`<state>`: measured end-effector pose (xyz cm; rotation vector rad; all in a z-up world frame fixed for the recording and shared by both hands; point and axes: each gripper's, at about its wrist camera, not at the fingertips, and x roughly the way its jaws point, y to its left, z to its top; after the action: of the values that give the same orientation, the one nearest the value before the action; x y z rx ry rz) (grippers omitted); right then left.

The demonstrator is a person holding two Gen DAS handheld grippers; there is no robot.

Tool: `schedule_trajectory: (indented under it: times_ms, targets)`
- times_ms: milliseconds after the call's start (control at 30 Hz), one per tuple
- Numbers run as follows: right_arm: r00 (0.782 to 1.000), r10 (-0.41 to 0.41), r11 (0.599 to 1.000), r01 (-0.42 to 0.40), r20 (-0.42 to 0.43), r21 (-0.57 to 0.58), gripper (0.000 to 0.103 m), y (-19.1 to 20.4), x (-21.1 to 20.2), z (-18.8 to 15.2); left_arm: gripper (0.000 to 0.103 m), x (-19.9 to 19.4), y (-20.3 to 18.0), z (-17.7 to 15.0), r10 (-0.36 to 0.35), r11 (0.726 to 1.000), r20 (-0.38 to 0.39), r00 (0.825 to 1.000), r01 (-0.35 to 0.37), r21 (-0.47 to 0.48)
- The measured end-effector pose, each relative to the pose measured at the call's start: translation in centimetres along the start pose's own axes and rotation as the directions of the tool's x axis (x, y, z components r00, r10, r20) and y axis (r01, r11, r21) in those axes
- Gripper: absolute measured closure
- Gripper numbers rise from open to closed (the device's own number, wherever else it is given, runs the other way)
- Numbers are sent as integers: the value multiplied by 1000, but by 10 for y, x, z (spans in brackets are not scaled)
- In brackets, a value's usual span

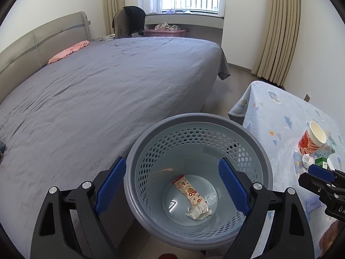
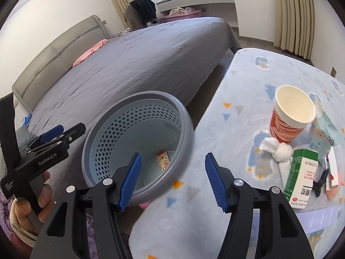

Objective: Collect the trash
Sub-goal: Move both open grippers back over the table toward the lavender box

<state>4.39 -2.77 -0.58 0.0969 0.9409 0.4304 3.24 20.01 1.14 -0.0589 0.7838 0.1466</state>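
A grey-blue perforated bin (image 1: 262, 151) stands between the bed and the table. Inside lie a printed snack wrapper (image 1: 189, 191) and a crumpled tissue (image 1: 199, 212). My left gripper (image 1: 172, 161) hangs above the bin's mouth, open and holding nothing; it also shows at the left as the left gripper (image 2: 72, 127). My right gripper (image 2: 172, 155) is open and empty over the bin rim (image 2: 189, 142) and the table edge. On the table stand a red-and-white paper cup (image 2: 291, 116), a white tissue wad (image 2: 278, 149) and a green-and-white carton (image 2: 301, 177).
A bed with a grey sheet (image 1: 107, 90) fills the left side. The table wears a light blue patterned blanket (image 2: 237, 90). A pale blue packet (image 2: 325, 133) and small items sit behind the carton. Curtains (image 1: 280, 32) and a window lie beyond.
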Motion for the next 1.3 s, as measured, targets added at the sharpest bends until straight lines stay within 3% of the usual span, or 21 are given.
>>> schedule_trajectory:
  times_ms: [367, 767, 1300]
  targets:
    - [997, -78, 993, 76, 24, 89, 44, -40, -38, -25, 17, -12, -17, -8, -37, 998, 8, 999, 36, 43]
    - [983, -182, 963, 171, 36, 207, 43, -104, -88, -68, 17, -16, -63, -24, -82, 989, -14, 997, 83, 122]
    - [971, -232, 929, 205, 53, 308, 43, -159, -120, -103, 17, -23, -157, -45, -216, 942, -69, 974, 227, 248]
